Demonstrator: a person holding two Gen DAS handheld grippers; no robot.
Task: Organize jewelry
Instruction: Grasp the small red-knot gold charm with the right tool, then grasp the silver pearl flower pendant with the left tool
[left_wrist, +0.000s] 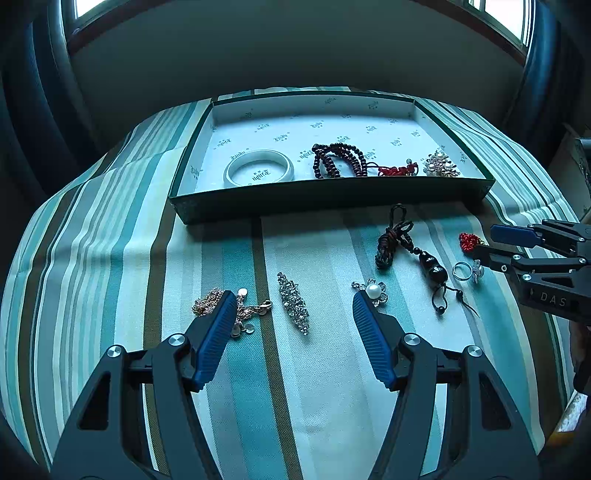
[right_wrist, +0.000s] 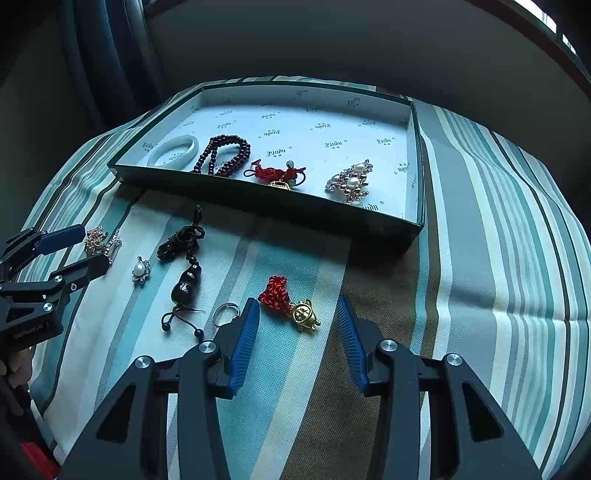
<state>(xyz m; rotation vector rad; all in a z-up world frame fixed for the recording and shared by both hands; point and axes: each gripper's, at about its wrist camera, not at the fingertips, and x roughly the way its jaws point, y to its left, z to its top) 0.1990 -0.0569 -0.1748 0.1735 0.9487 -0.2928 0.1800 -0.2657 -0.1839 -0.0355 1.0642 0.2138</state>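
The left blue-padded finger (left_wrist: 218, 325) hid part of the tangled rose-gold chain (left_wrist: 207, 304); the tray's small printed lettering (left_wrist: 261, 175) was illegible.

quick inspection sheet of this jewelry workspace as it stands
surface: striped cloth over the table
job's things: in the box: white bangle, dark bead string, red knot charm, pearl brooch. On the cloth: gold chain, crystal clip, pearl flower, gourd pendant, ring, red charm with gold piece
clutter: nothing seen
grippers: left gripper open; right gripper open, empty
cables: nothing seen
surroundings: curtains, window
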